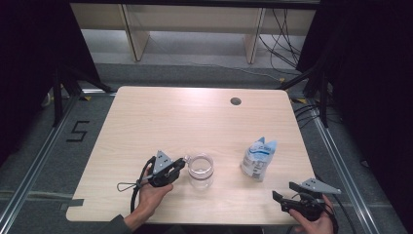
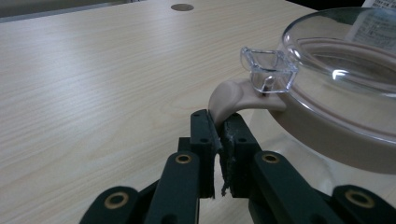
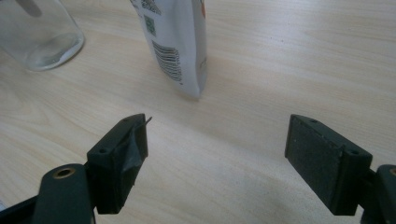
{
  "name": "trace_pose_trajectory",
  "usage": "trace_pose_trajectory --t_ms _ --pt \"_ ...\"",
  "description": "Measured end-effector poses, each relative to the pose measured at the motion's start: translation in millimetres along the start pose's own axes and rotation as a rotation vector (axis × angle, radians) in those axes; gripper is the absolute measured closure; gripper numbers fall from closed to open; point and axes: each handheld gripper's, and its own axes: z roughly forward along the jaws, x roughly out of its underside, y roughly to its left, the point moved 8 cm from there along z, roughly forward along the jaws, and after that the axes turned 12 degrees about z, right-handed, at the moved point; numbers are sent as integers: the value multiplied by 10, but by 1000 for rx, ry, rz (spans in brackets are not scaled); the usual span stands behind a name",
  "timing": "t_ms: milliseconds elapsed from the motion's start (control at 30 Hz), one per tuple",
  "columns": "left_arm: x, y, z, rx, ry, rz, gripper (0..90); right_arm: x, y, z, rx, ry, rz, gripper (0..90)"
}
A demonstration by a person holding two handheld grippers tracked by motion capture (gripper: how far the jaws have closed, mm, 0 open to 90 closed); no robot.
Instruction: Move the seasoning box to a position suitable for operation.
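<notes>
A clear glass jar (image 1: 200, 170) stands near the front middle of the wooden table (image 1: 195, 117). In the left gripper view its clear lid (image 2: 345, 70) has a beige seal ring with a tab (image 2: 229, 98) sticking out under a clear latch (image 2: 268, 70). My left gripper (image 1: 181, 165) (image 2: 219, 135) is shut on that beige tab, at the jar's left side. A white and blue bag (image 1: 258, 158) (image 3: 180, 42) stands upright to the right of the jar. My right gripper (image 1: 283, 191) (image 3: 217, 154) is open with nothing between its pads, at the front right corner, short of the bag.
A round cable hole (image 1: 235, 101) (image 2: 182, 7) sits in the far part of the table. The right gripper view also catches the jar's base (image 3: 39, 32) at the upper left. Metal rails and cables run along the floor beside the table.
</notes>
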Motion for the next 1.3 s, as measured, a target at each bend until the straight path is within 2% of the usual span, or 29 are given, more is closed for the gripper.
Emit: trace_pose_trajectory --t_ms 233,367,467,600,733,833,867,967,1000,1100,1133,1233,1267,1300 --pt "28 -43 -78 -9 0 -14 829 -1 -6 2 2 -2 -1 223" --pt "57 -75 -145 -12 8 7 826 0 -4 4 2 -1 -2 223" --pt "70 -101 -171 -11 8 -14 825 0 1 2 0 1 2 223" --pt "81 -116 -209 -4 4 -3 821 -1 -4 4 2 -2 -2 223" --pt "101 -132 -235 -11 6 -12 819 0 0 3 1 0 2 223" --pt "118 -138 -262 1 13 -7 816 -4 -4 3 3 -3 -2 223" --pt "115 -146 -267 11 3 -23 816 -4 -4 3 3 -3 -2 223" --pt "100 -142 -304 13 2 -12 770 -3 -1 1 2 -3 -1 223" --pt "105 -143 -317 26 -2 -23 729 -5 -5 0 1 -2 -5 223" --pt "109 -150 -343 52 8 -29 696 -6 -3 -2 2 -3 -6 223" --pt "98 -154 -375 67 0 -52 680 -9 -2 -6 0 -6 -8 223" --pt "93 -139 -417 76 0 -44 634 -14 -2 -16 8 -11 -12 221" --pt "82 -121 -450 81 -5 -42 614 -16 9 -28 3 -18 -24 218" --pt "74 -111 -463 85 -9 -50 595 -8 39 -33 -14 -10 -5 213"
